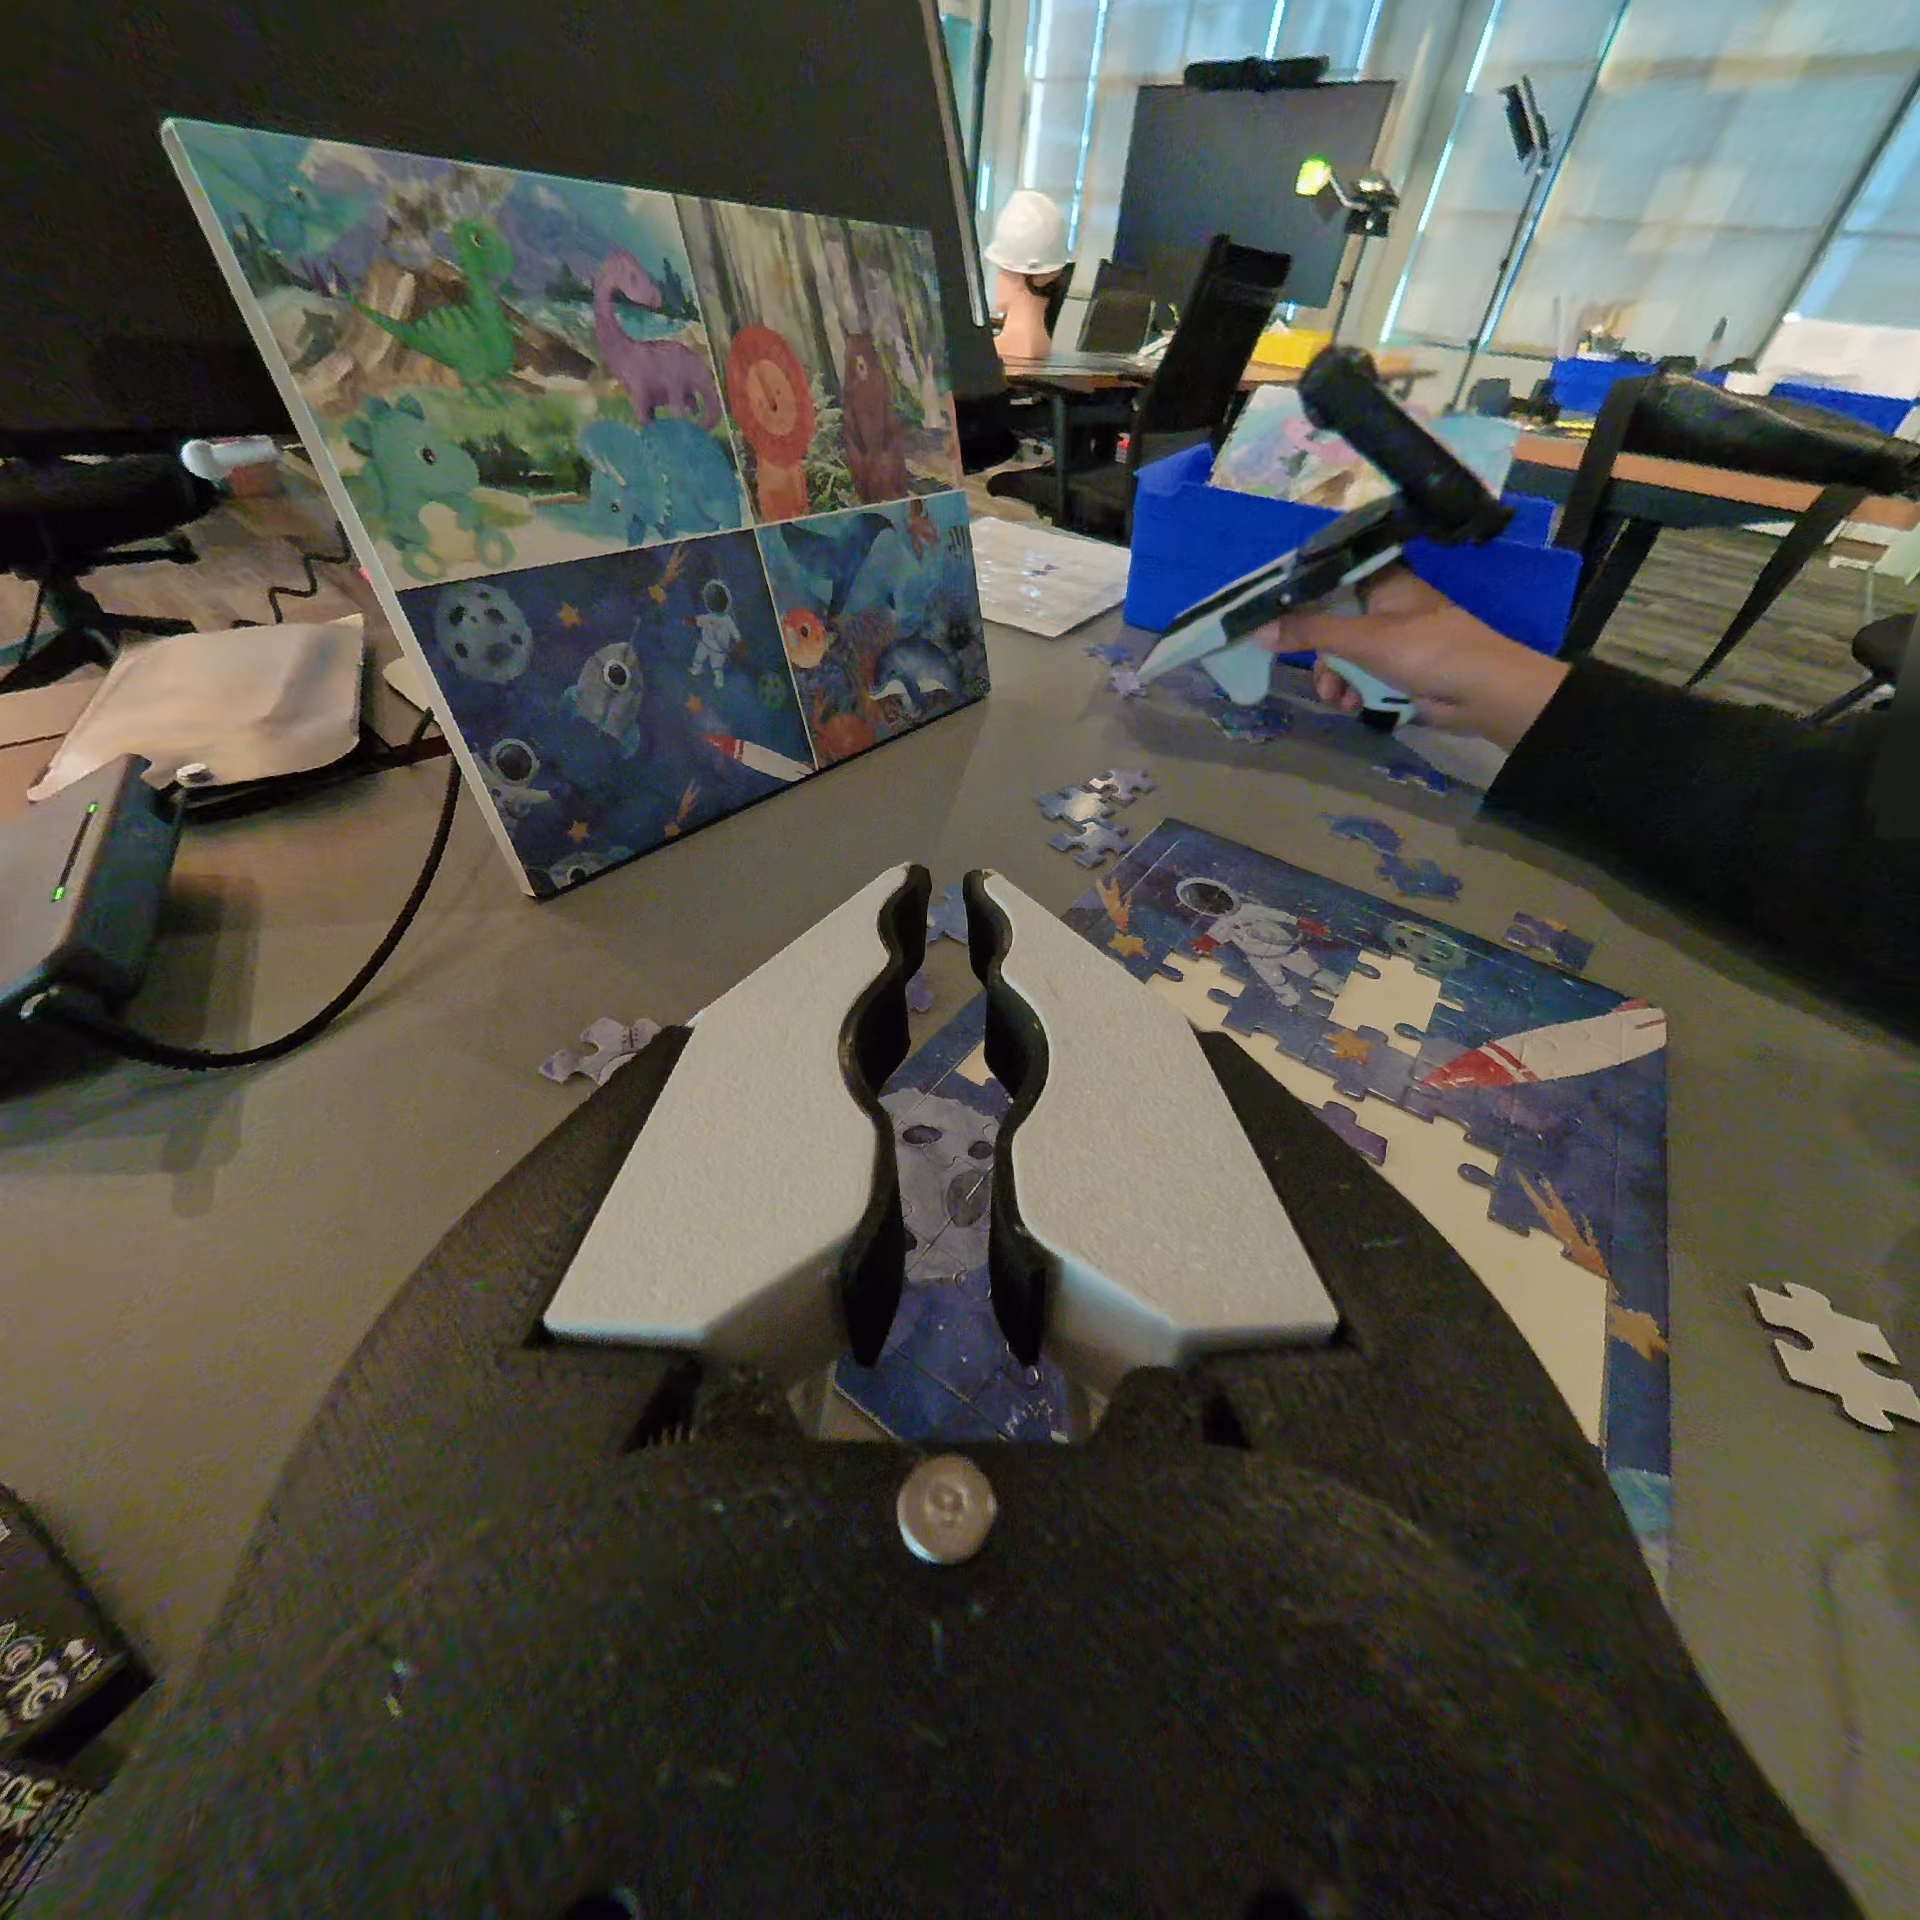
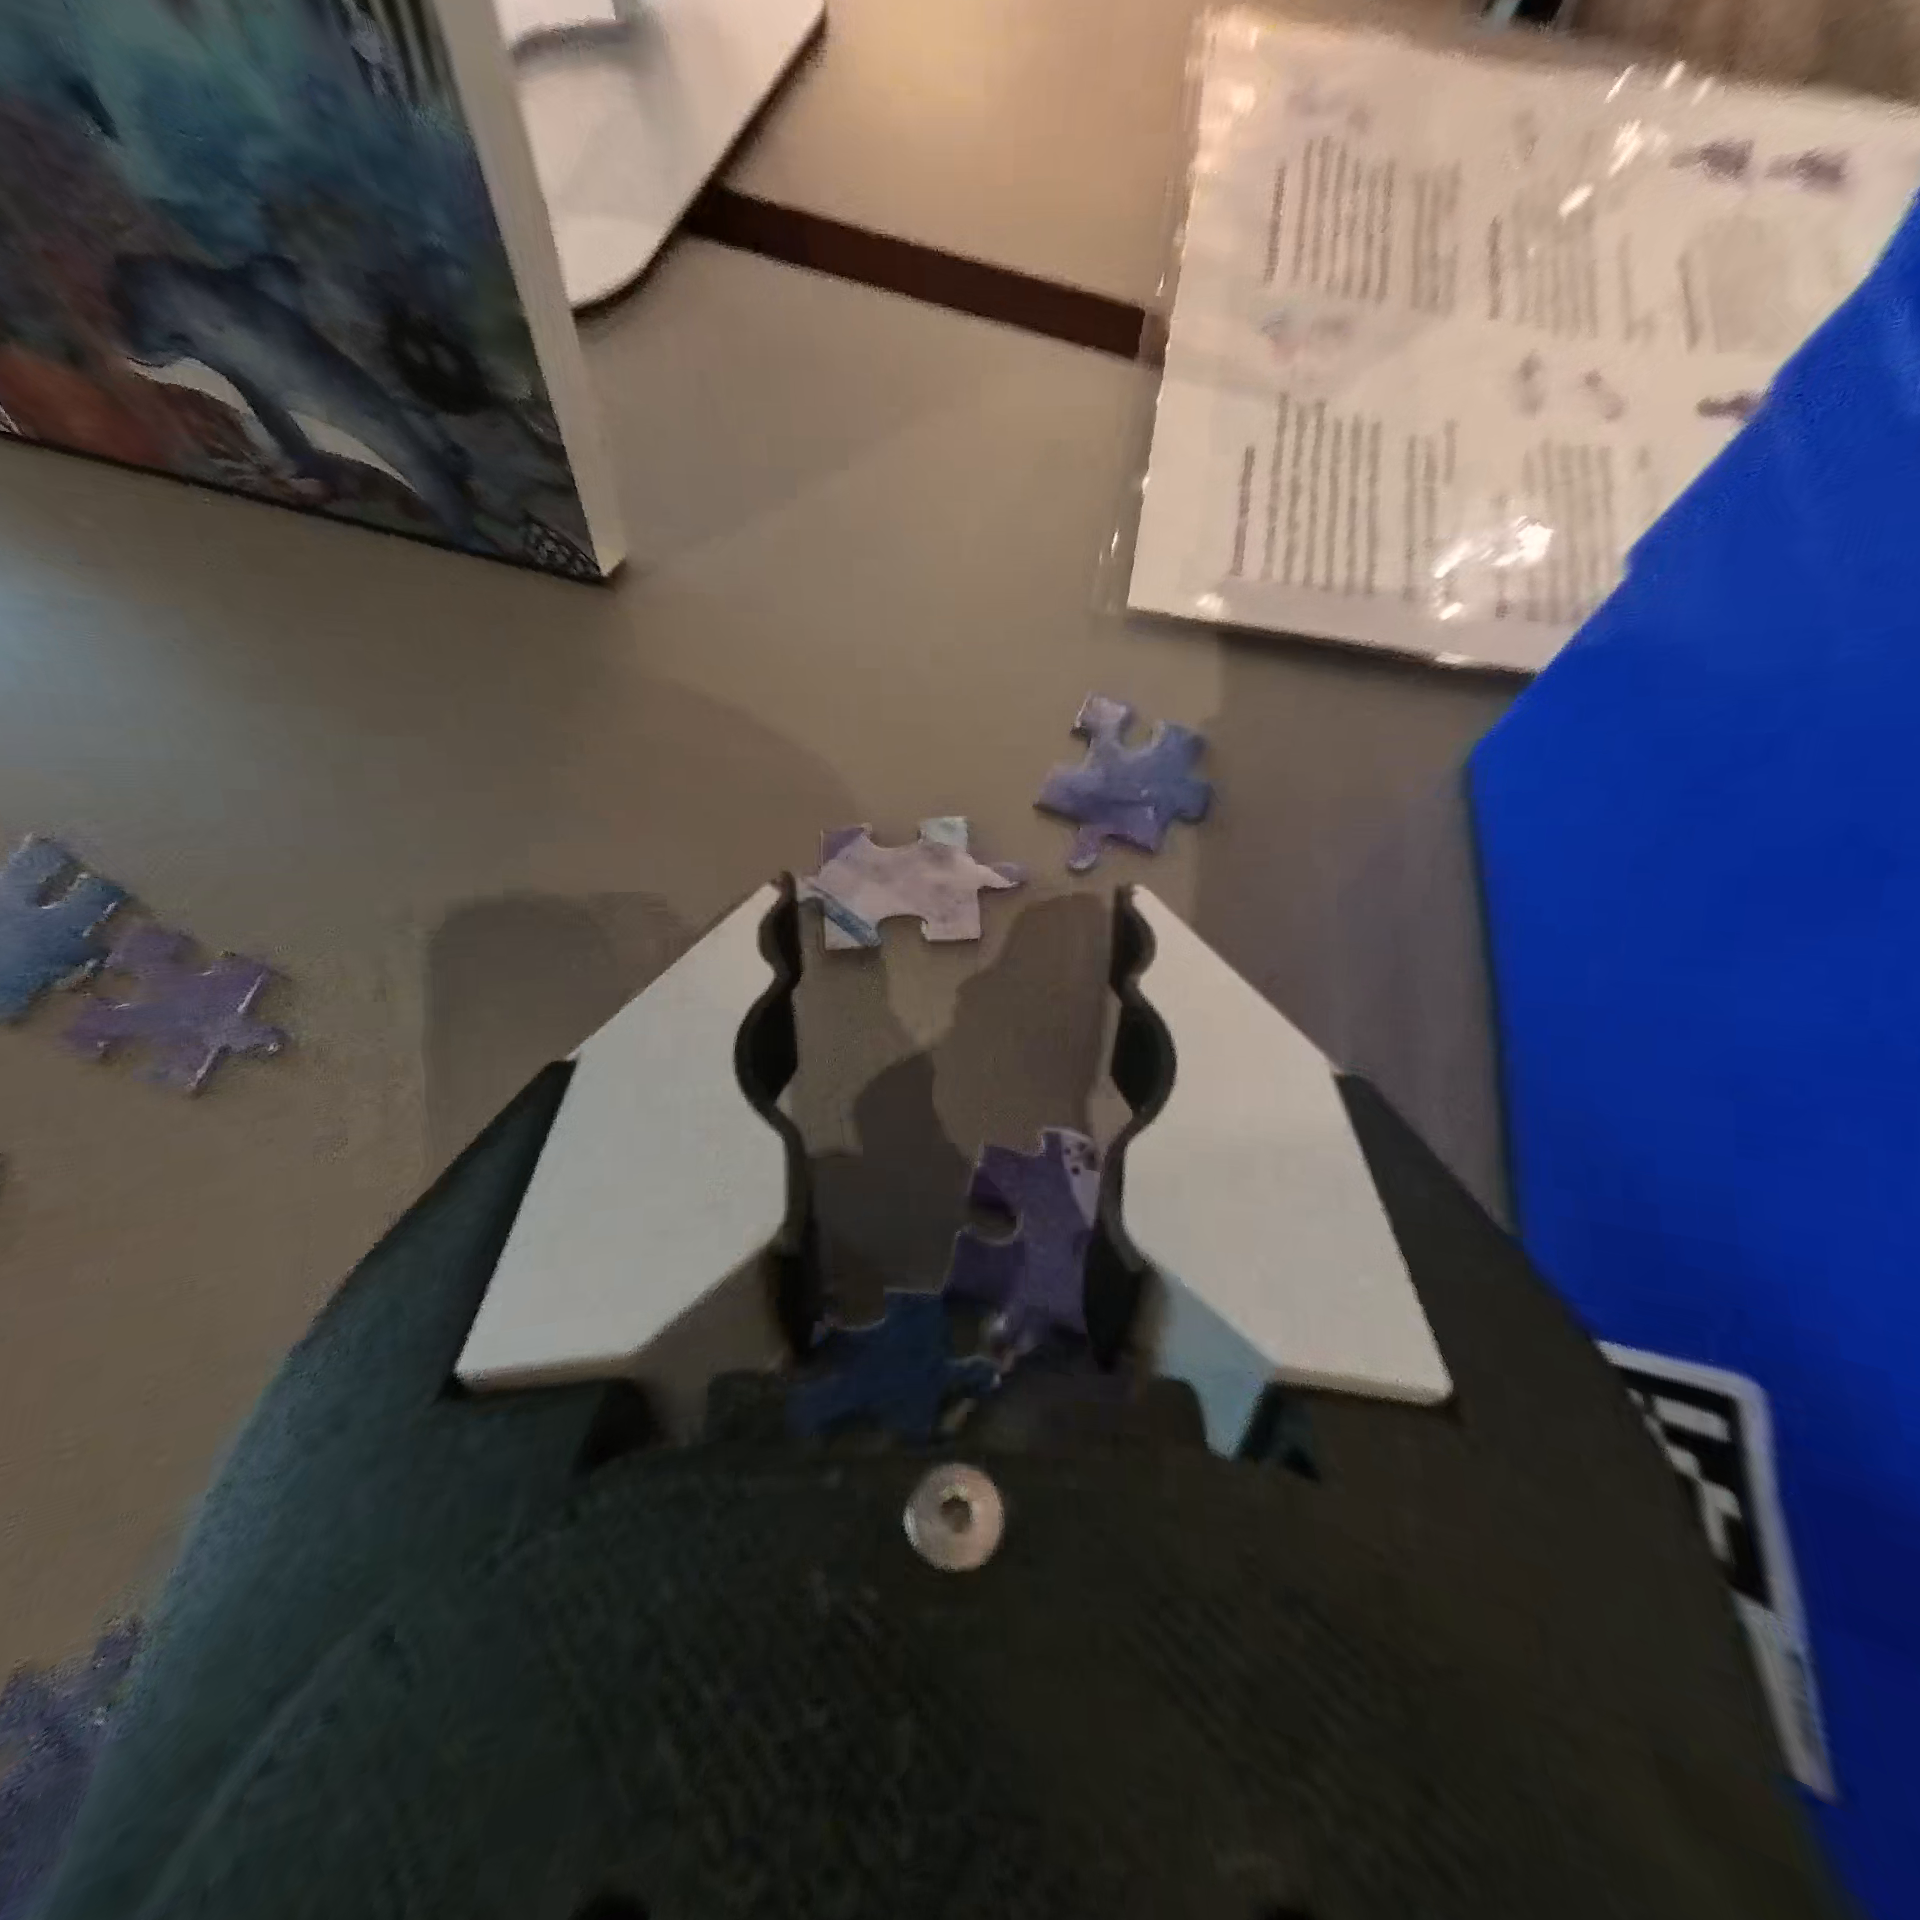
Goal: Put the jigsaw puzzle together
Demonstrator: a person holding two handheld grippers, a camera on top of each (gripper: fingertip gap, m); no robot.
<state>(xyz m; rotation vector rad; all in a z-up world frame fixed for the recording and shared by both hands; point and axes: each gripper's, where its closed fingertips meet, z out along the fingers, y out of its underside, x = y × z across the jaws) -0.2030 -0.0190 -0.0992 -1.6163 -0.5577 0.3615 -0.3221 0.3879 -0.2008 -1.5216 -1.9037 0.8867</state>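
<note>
- The grey table (image 1: pixel 312 1195) fills the scene, carrying everything here.
- Propped up at a lean on its far side is the picture board (image 1: pixel 582 488), with four painted scenes of dinosaurs, forest animals, space and sea.
- Off to the right sits a blue bin (image 1: pixel 1205 540), and beside it a printed sheet in a plastic sleeve (image 2: pixel 1455 343).
- Front and centre, the jigsaw puzzle (image 1: pixel 1475 1091) lies flat on the table, partly built: astronaut and rocket are in, white gaps show in the middle.
- The left claw (image 1: pixel 945 883) hovers over the puzzle's near left corner, fingers almost together with just a thin gap, holding nothing.
- The right claw (image 2: pixel 951 899) is spread wide and empty, low over loose pieces beside the bin; a hand (image 1: pixel 1434 655) grips its handle.
- A pale loose piece (image 2: pixel 914 883) lies right at its fingertips, against the left one.
- A purple piece (image 2: pixel 1127 795) sits just beyond.
- One piece lies white side up (image 1: pixel 1834 1361), right of the puzzle.
</note>
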